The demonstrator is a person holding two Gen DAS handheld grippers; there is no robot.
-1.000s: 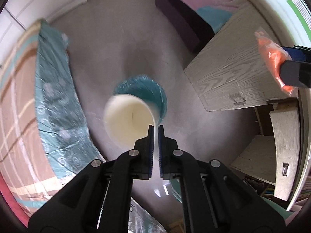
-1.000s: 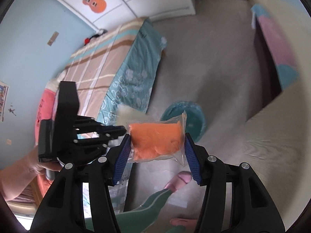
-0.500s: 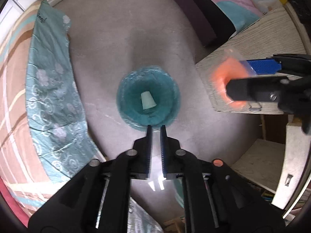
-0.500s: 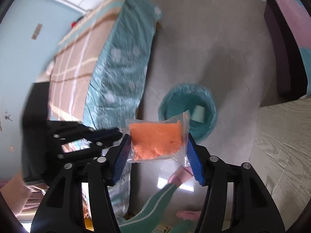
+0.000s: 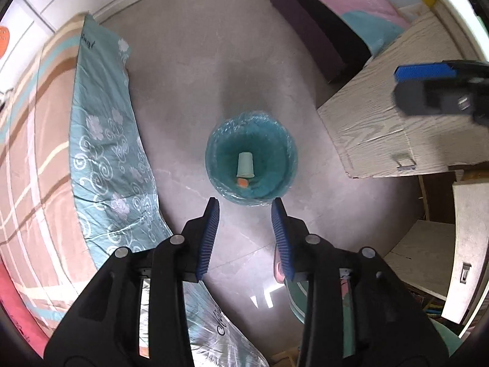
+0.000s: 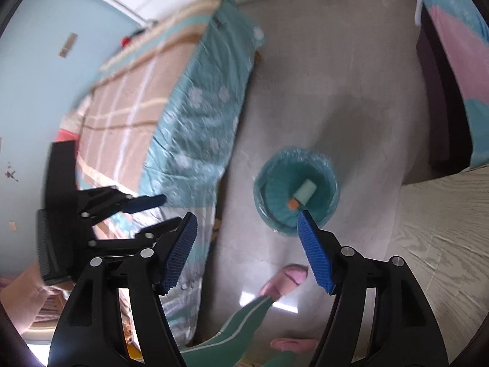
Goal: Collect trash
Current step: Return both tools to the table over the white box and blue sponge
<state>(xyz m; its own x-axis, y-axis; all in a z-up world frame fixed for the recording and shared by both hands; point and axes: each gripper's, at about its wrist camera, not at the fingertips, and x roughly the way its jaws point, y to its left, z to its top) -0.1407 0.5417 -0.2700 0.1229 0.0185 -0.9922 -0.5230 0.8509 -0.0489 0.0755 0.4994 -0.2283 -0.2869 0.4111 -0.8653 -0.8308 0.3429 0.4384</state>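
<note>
Landmark: the bin (image 5: pixel 289 153), teal-lined, standing on the grey floor (image 5: pixel 189 91).

- Trash: pale paper cup (image 5: pixel 245 164) lying on its side at the bottom of the bin, orange packet (image 5: pixel 243 182) touching its mouth end. Same pair shows in the right wrist view: cup (image 6: pixel 306 191), packet (image 6: pixel 293 203), both inside the bin (image 6: pixel 333 180).
- Left gripper (image 5: pixel 245 211): above the bin's near rim, pointing down. Jaws opening, nothing between them, only floor and bin rim visible through the gap.
- Right gripper (image 6: pixel 247 221): off to the bin's side, angled down at it. Jaws apart, nothing between the pads.
- Further out from the bin: bed (image 5: pixel 101 140) with teal floral sheet on one side, wood-grain desk (image 5: pixel 382 116) on the other, person's slippered foot (image 6: pixel 287 278) on the near side.

Step, as I read it: drop-off done for both items, both tools empty. No further loose trash visible on the floor near the bin; can't tell about the desk or bed from these views.

Next move calls for: pull both grippers away from the bin, look for the next piece, and keep the jaws apart for the approach.
</note>
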